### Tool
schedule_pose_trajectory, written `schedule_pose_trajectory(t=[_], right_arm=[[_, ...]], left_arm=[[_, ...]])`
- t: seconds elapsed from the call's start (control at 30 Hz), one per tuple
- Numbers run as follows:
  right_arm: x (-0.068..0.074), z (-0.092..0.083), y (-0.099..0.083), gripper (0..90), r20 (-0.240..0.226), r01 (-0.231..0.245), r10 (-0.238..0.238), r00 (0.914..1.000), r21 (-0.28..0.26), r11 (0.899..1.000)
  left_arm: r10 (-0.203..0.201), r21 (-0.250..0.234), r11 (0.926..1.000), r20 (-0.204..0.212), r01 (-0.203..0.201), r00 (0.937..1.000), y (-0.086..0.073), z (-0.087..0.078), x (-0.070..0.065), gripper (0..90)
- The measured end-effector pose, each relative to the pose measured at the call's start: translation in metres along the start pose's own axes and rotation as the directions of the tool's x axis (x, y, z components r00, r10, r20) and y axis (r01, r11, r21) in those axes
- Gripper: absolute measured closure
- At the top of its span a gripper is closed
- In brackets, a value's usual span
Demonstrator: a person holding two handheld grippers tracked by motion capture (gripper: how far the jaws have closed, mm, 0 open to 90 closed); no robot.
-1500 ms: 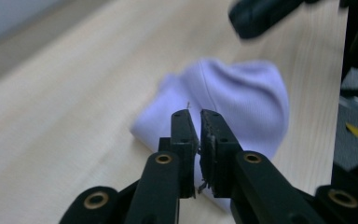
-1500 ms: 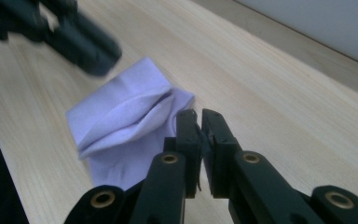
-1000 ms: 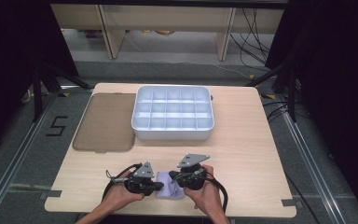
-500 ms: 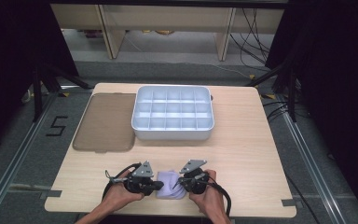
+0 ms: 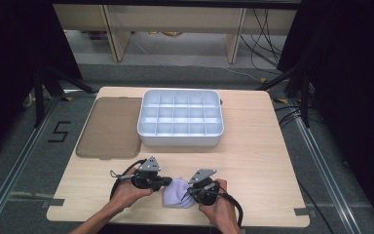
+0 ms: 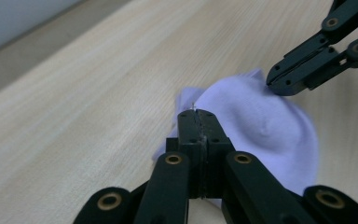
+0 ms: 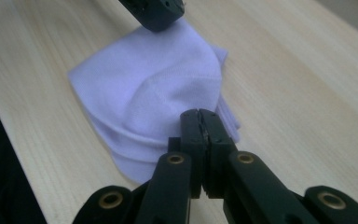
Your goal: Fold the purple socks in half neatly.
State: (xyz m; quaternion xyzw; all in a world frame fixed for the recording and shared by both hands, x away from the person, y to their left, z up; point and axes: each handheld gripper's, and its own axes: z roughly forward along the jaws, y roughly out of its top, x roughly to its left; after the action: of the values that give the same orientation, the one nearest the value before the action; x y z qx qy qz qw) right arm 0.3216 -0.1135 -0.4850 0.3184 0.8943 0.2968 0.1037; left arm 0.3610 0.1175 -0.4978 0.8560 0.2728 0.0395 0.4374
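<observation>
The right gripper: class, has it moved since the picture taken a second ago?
Yes. The right gripper has slid toward the table's near edge, farther from the tray.

A white plastic tray (image 5: pixel 180 139) with many square compartments sits on the light wooden table (image 5: pixel 258 156). A flat brown translucent lid (image 5: pixel 108 127) lies just beside it.

Your closed jaws cover the near edge of the lavender cloth (image 6: pixel 261 126) in both gripper views, so whether they pinch fabric can't be told; your forearms are cut off at the high view's bottom edge.
</observation>
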Motion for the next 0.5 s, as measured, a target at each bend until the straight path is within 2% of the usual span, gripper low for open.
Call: schedule_pose_trajectory(t=[0.03, 0.1, 0.13, 0.17, 0.2, 0.23, 0.33, 0.4, 0.43, 0.47, 0.5], right_arm=[[0.001, -0.002, 0.001, 89.6, 0.001, 0.001, -0.001, 1.0, -0.012, 1.0], [0.004, -0.007, 0.002, 89.7, -0.01, 0.005, -0.005, 0.9999, -0.028, 1.0], [0.006, -0.008, 0.002, 89.6, -0.01, -0.001, 0.001, 1.0, -0.035, 0.999], [0.008, -0.006, 0.002, 89.7, -0.02, -0.004, 0.003, 0.9998, -0.056, 0.998], [0.007, -0.006, 0.002, 89.7, -0.037, 0.021, -0.023, 0.999, -0.052, 0.998], [0.009, -0.005, 0.003, 89.7, -0.053, 0.026, -0.029, 0.9982, -0.056, 0.998], [0.014, -0.001, 0.004, 89.7, -0.063, 0.044, -0.048, 0.9969, -0.066, 0.997], [0.016, -0.001, 0.002, 89.7, -0.079, 0.032, -0.033, 0.9963, -0.025, 0.999], [0.015, 0.002, 0.0, 89.7, -0.076, 0.046, -0.049, 0.9959, -0.032, 0.998], [0.015, 0.002, -0.002, 89.8, -0.064, 0.033, -0.033, 0.9974, -0.003, 0.999], [0.014, 0.004, -0.004, 89.7, -0.053, 0.023, -0.023, 0.9983, -0.013, 1.0]], left_arm=[[-0.01, -0.006, 0.9999, 0.006, 0.01, 0.9999, 0.0, -0.004, -0.004, 89.2], [0.005, 0.002, 1.0, 0.025, -0.005, 0.9997, -0.004, -0.011, -0.01, 89.2], [-0.01, -0.009, 0.9999, 0.041, 0.011, 0.9991, -0.007, -0.012, -0.016, 89.2], [-0.004, -0.004, 1.0, 0.055, 0.004, 0.9985, -0.01, -0.014, -0.018, 89.2], [-0.007, 0.007, 1.0, 0.077, 0.007, 0.997, -0.016, -0.016, -0.023, 89.2], [0.015, 0.026, 0.9995, 0.094, -0.017, 0.9955, -0.02, -0.017, -0.026, 89.2], [0.035, 0.057, 0.9975, 0.092, -0.04, 0.9952, -0.031, -0.016, -0.031, 89.1], [0.033, 0.081, 0.9959, 0.089, -0.041, 0.9955, -0.035, -0.013, -0.031, 89.1], [0.028, 0.083, 0.9959, 0.088, -0.035, 0.9957, -0.036, -0.01, -0.032, 89.1], [0.024, 0.083, 0.9961, 0.088, -0.031, 0.9959, -0.035, -0.01, -0.034, 89.1], [0.063, 0.09, 0.9935, 0.075, -0.07, 0.9952, -0.033, -0.011, -0.034, 89.1]])
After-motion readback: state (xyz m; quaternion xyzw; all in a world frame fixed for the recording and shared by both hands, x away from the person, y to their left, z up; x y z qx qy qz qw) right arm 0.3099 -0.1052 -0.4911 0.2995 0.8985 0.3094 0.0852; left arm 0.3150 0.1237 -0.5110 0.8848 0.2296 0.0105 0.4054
